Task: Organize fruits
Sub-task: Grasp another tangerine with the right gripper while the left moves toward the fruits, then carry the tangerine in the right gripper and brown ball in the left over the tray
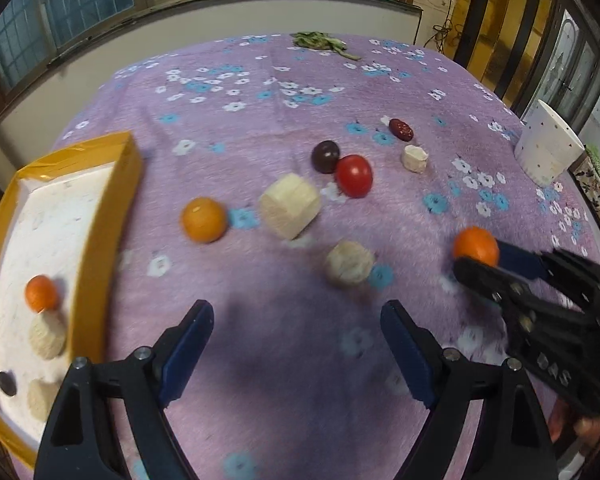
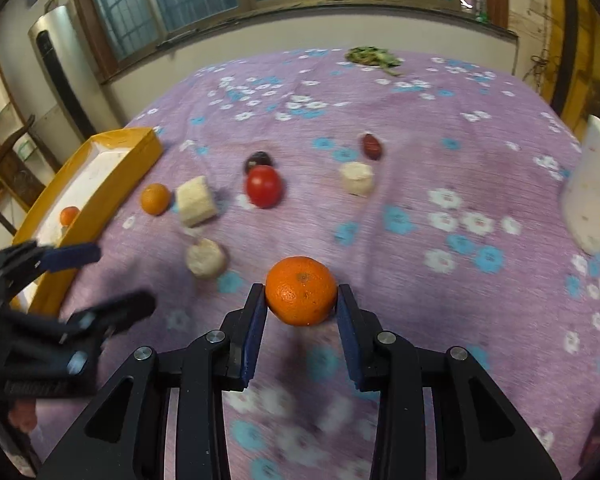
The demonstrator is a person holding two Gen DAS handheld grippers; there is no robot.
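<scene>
My right gripper [image 2: 301,290] is shut on an orange [image 2: 301,298] resting on the purple flowered cloth, one pad against each side. The left wrist view shows the same orange [image 1: 476,245] in the right gripper [image 1: 480,258]. My left gripper [image 1: 296,312] hangs open over bare cloth with nothing between its fingers; it appears at the left in the right wrist view [image 2: 122,276]. A second orange [image 1: 203,220], a red tomato [image 1: 354,176], a dark plum [image 1: 325,156] and a red date [image 1: 401,129] lie loose on the cloth.
A yellow-rimmed tray [image 1: 112,216] at the left holds a small orange [image 1: 41,293], cream pieces and a dark fruit. Cream blocks [image 1: 290,210] [image 1: 350,264] [image 1: 414,158] lie among the fruit. A white dotted cup [image 1: 548,148] stands at the right edge. Green leaves [image 1: 320,42] lie at the far side.
</scene>
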